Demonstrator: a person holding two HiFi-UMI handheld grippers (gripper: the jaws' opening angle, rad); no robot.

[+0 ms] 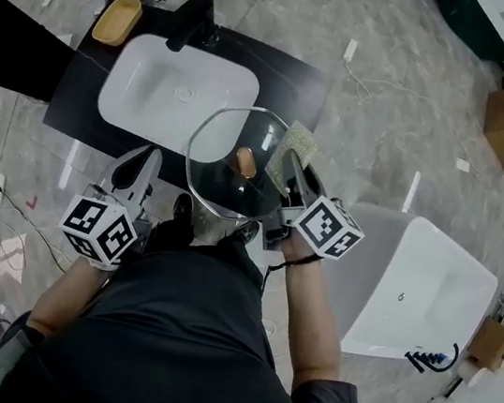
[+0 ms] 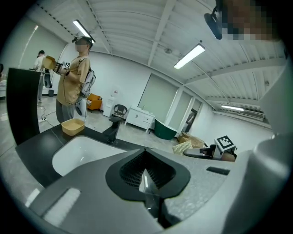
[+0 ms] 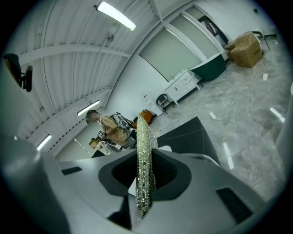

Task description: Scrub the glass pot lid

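Left tongs grip the glass lid by its rim; right tongs pinch a scouring pad at its edge.

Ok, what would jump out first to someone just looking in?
The glass lid stands out first, held above the white sink in the middle of the head view. The left gripper is shut on its edge, and the right gripper pinches a glittery green scrub pad at its right rim.

bright, even light from ceiling tubes, glare streaks on the floor, fisheye-dark corners
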